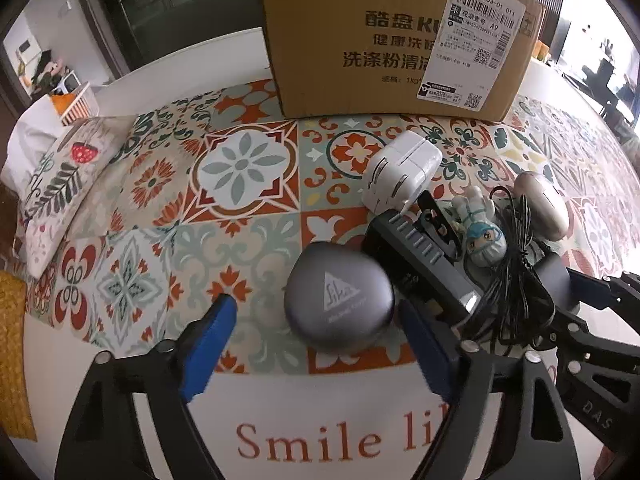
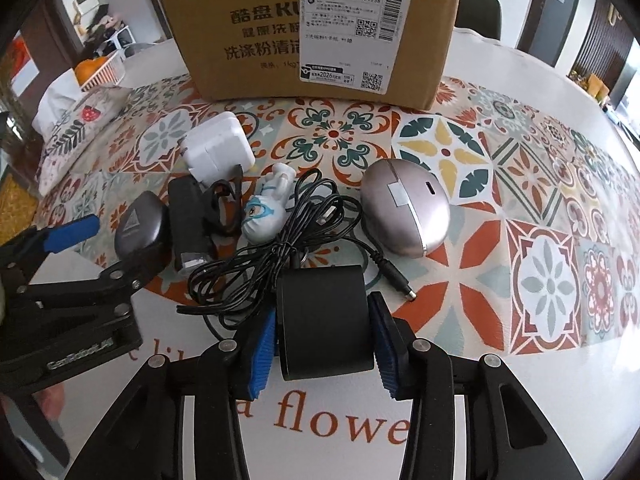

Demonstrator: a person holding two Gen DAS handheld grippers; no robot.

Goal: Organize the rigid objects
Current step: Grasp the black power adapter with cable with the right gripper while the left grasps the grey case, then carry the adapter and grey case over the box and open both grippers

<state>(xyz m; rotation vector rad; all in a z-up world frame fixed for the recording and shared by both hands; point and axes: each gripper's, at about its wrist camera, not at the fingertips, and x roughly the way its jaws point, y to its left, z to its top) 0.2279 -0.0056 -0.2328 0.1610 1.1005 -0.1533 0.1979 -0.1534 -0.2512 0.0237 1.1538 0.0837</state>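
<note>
A grey rounded case (image 1: 338,304) with a triangle logo lies between the open fingers of my left gripper (image 1: 316,322), untouched on the left side; it also shows in the right wrist view (image 2: 140,222). My right gripper (image 2: 322,330) is shut on a black power adapter (image 2: 324,316) whose tangled black cable (image 2: 280,236) trails ahead. Behind lie a black flashlight-like device (image 2: 186,220), a small masked figurine (image 2: 266,204), a white charger (image 2: 218,148) and a silver egg-shaped case (image 2: 404,208).
A cardboard box (image 2: 312,28) stands at the back of the patterned tablecloth (image 2: 532,208). A patterned tissue pouch (image 1: 60,184) lies at the left. The left gripper (image 2: 72,232) shows at the left in the right wrist view.
</note>
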